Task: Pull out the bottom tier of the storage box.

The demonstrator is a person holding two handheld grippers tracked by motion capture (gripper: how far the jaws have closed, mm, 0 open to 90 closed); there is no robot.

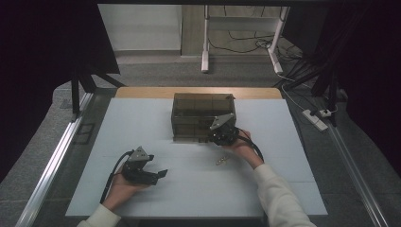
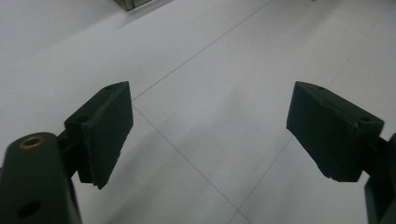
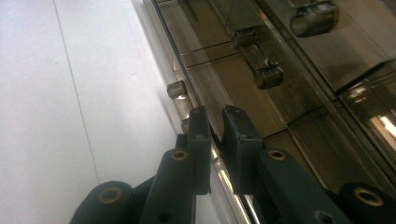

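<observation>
Drawer box (image 1: pixel 202 116) front edge sits pinched between the right gripper's (image 3: pixel 215 122) nearly closed jaws, apparently to pull a drawer; left gripper (image 2: pixel 208 126) waits spread wide, empty, over bare table (image 2: pixel 224 70).

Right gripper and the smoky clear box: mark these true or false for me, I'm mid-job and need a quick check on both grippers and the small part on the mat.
1. The right gripper has its jaws closed to a narrow gap at the front edge of the clear box. True.
2. The left gripper is clamped on a small part. False: its jaws stand wide apart over the bare white mat, holding nothing.
3. A small pale part lies on the mat, near the right hand. True.
4. The box stands at the near edge of the mat. False: it stands at the far side.
</observation>
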